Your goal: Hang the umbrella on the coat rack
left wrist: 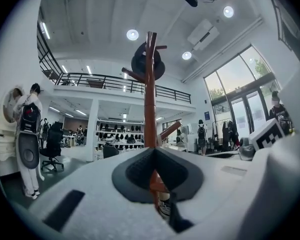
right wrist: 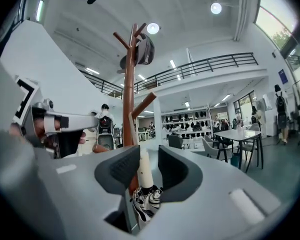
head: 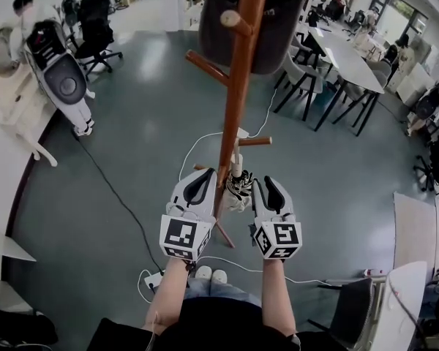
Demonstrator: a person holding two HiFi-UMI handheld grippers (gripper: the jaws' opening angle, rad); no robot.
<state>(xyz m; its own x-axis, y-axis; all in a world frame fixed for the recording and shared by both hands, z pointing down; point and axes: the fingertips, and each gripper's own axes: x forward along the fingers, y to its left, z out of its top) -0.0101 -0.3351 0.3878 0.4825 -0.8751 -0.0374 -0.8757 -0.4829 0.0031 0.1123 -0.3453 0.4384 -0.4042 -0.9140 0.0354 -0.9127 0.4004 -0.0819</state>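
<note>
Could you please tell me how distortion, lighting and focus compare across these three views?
Head view: wide-angle lens curves lines near the edges; the coat rack is sharp, lighting even. Left gripper view: fisheye with black corners, ceiling lamps flare, near jaws soft. Right gripper view: same fisheye, window blown out at upper right, umbrella between the jaws fairly crisp.

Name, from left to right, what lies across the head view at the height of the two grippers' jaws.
white-shelled, black-padded left gripper → reddish-brown wooden coat rack pole → folded black-and-white patterned umbrella → matching white-and-black right gripper
</note>
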